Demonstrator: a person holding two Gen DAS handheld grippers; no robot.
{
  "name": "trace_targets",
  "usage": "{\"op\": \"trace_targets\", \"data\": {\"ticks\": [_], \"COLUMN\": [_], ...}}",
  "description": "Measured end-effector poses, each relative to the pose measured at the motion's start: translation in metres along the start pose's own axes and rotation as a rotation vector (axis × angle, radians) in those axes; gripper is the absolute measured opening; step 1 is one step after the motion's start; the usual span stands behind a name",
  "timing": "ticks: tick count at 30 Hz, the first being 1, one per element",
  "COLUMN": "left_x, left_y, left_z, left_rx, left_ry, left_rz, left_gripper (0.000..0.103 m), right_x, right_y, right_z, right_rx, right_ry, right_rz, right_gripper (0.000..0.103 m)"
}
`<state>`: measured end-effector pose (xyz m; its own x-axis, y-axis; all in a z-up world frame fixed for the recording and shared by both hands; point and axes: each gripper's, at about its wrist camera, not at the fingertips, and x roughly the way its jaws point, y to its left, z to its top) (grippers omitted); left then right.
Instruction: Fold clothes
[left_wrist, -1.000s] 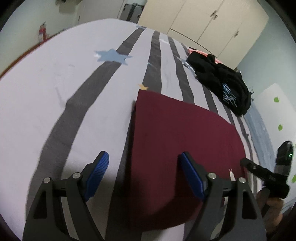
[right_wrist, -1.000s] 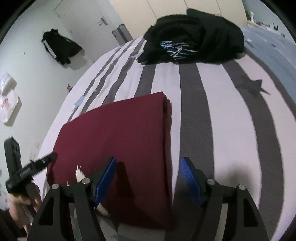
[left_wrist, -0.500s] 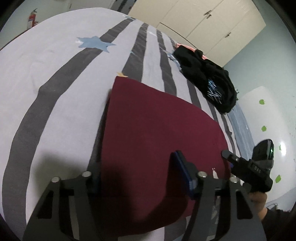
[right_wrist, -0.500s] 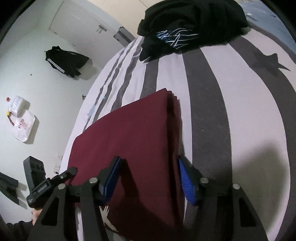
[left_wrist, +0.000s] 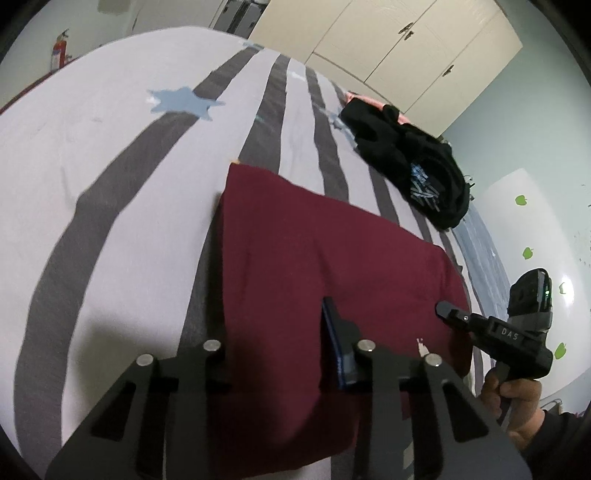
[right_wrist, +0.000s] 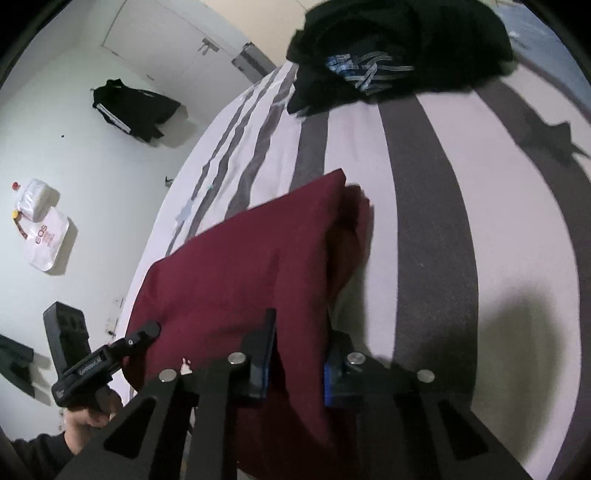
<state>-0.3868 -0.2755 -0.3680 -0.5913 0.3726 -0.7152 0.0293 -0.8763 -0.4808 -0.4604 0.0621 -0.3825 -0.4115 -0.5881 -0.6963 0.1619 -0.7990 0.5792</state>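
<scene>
A folded maroon garment (left_wrist: 314, 251) lies on the striped bed (left_wrist: 110, 155). My left gripper (left_wrist: 277, 332) is shut on its near left edge; the cloth covers the left finger, and only the right blue pad (left_wrist: 338, 347) shows. In the right wrist view the same maroon garment (right_wrist: 240, 266) has its near right corner raised off the bed (right_wrist: 443, 192), pinched in my right gripper (right_wrist: 301, 332). Each view shows the other gripper held by a hand: the right gripper (left_wrist: 491, 332) and the left gripper (right_wrist: 99, 365).
A pile of black clothes (left_wrist: 406, 162) lies on the far right of the bed, also the black pile (right_wrist: 388, 48). Cream wardrobe doors (left_wrist: 406, 44) stand behind. A black jacket (right_wrist: 136, 107) and a white bag (right_wrist: 46, 240) lie on the floor left of the bed.
Both grippers moved forward over the garment's near edge and went from open to shut on it. The right corner has lifted off the bed.
</scene>
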Motion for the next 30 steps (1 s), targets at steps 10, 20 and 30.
{"op": "trace_targets", "data": {"ticks": [10,20,30], "left_x": [-0.058,-0.060,-0.057], "left_y": [0.035,0.163,0.229], "left_z": [0.072,0.142,0.149], "left_rx": [0.086,0.119,-0.015], "left_ry": [-0.098,-0.063,-0.123], "left_rz": [0.058,0.212,0.265], "left_gripper": [0.027,0.027,0.081], "right_x": [0.011,0.134,0.161], "right_y": [0.096,0.200,0.193], "right_z": [0.025,0.039,0.025], "right_rx": [-0.031,-0.103,-0.074], "right_ry": [-0.104,-0.081,-0.090], "right_rz": [0.020,0.052,-0.075], "right_gripper": [0.015,0.015,0.041]}}
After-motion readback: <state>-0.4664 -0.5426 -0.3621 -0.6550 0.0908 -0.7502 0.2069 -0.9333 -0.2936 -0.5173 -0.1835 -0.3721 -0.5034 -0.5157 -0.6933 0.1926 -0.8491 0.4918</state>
